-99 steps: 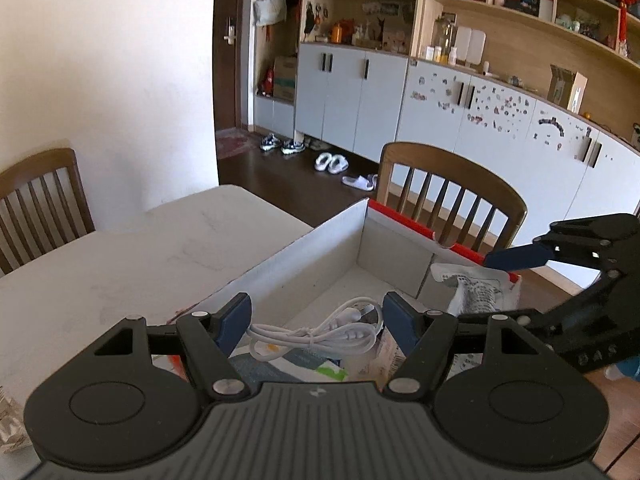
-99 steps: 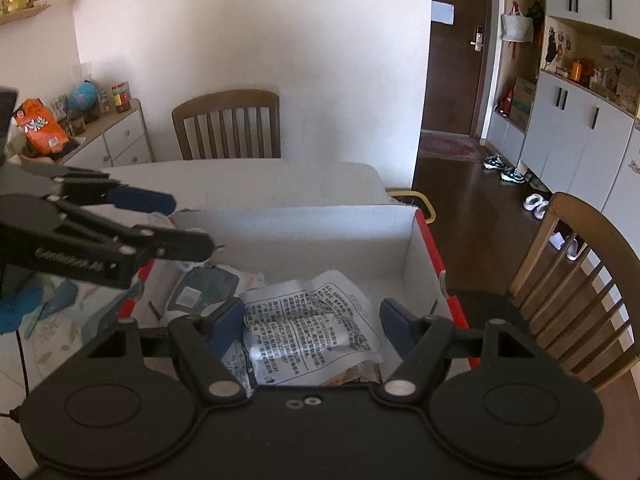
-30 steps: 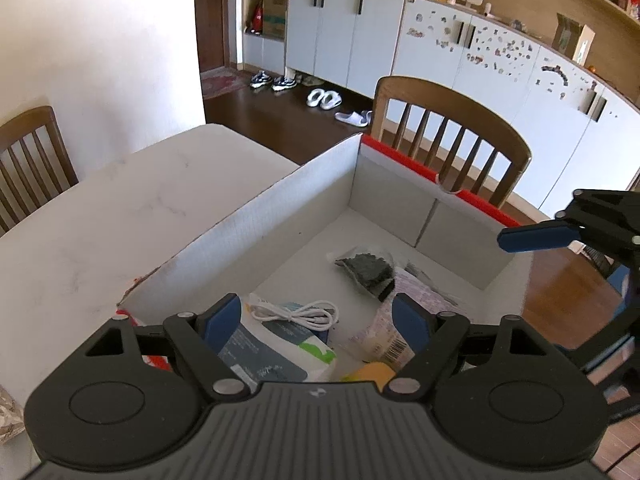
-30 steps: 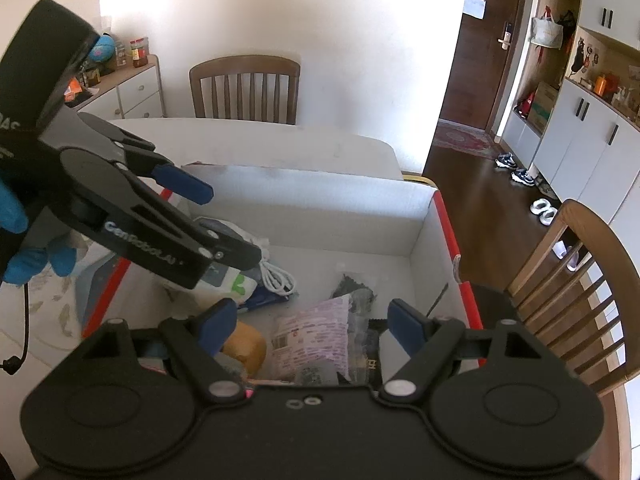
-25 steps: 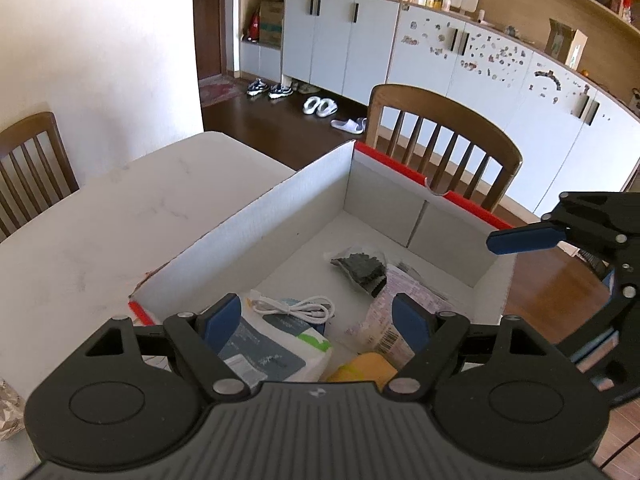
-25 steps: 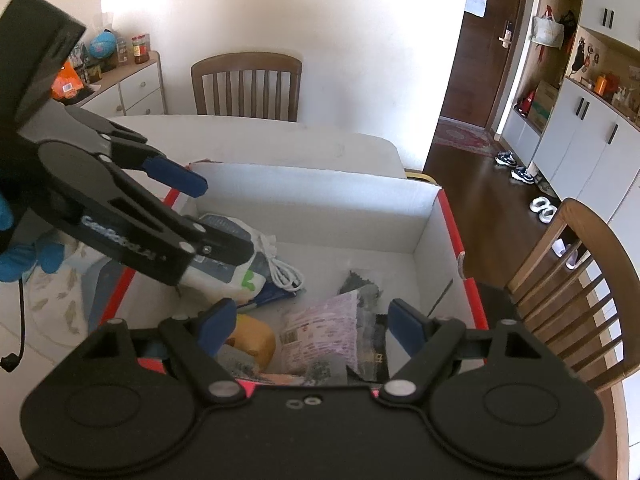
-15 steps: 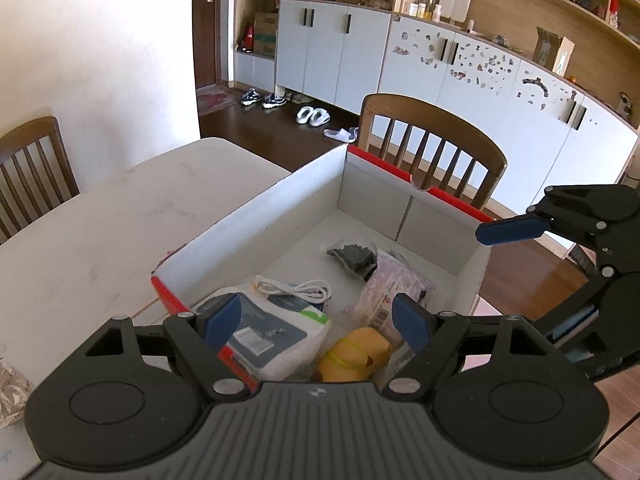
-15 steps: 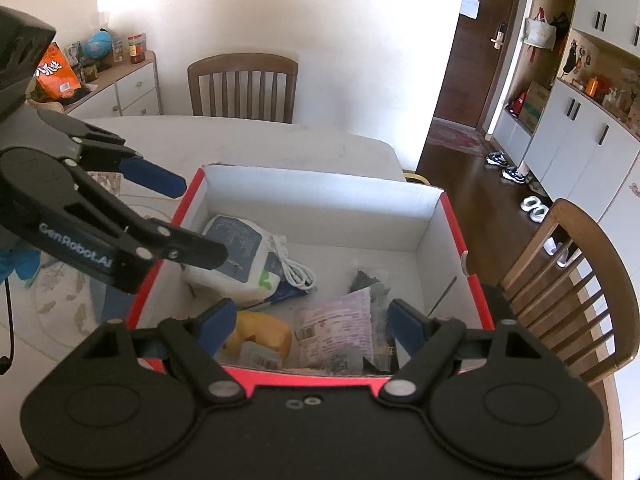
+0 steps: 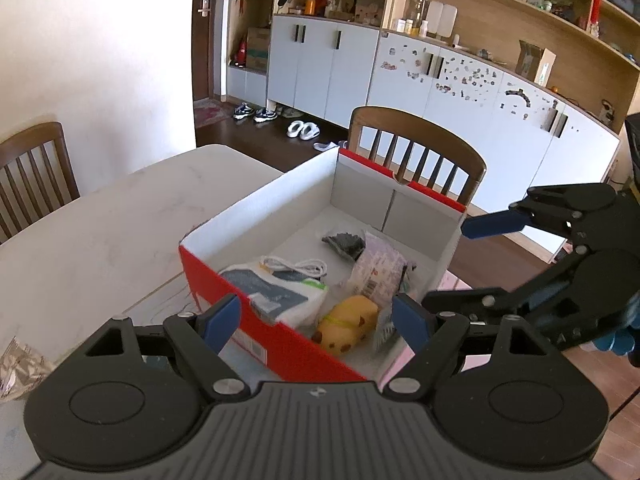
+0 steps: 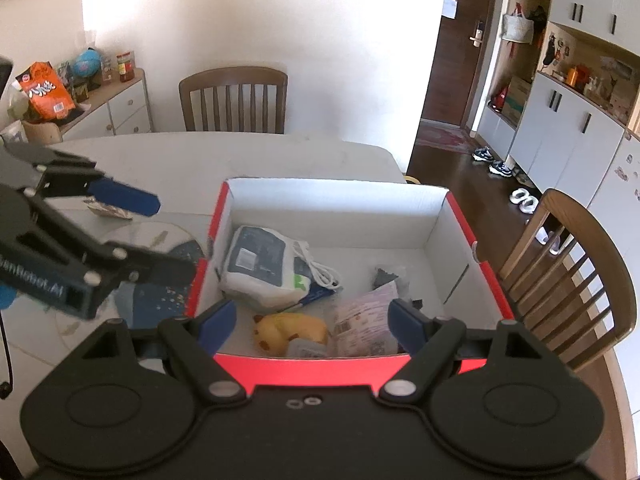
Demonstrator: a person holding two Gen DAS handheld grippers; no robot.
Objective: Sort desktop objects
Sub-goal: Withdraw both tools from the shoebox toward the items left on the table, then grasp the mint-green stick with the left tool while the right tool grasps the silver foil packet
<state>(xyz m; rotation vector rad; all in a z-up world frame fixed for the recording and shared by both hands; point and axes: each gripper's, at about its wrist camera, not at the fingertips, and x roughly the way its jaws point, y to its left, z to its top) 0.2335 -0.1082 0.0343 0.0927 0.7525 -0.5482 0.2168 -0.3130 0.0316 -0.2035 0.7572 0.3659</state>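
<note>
Both grippers have pulled back and up from the red cardboard box (image 10: 460,216) since the frames a few seconds ago, when their fingers hung right over its contents; now the whole box shows in both wrist views, and the printed foil packet once held between the right fingers is no longer there.

In the right wrist view the right gripper (image 10: 308,328) sits at the lower centre of the frame with its jaws wide apart and nothing between them, just short of the box's near red wall. The left gripper (image 9: 316,318) is likewise spread and empty; in its own view it looks into the box across a near corner.

The sorted things lie inside the box: a white and blue tissue pack (image 10: 260,268) at the left with a coiled white cable (image 10: 320,270) on its right edge, a yellow plush toy (image 10: 292,330) against the near wall, a pale pink printed packet (image 10: 366,322) just right of the toy, and a small dark packet (image 10: 384,276) farther back.

On the table (image 9: 100,240) a crumpled silvery wrapper (image 9: 20,364) lies at the far left edge of the left wrist view, outside the box. If that is the next piece to sort, it lies to the left of the left jaws, so the left gripper looks the nearer one; its long axis cannot be told.
</note>
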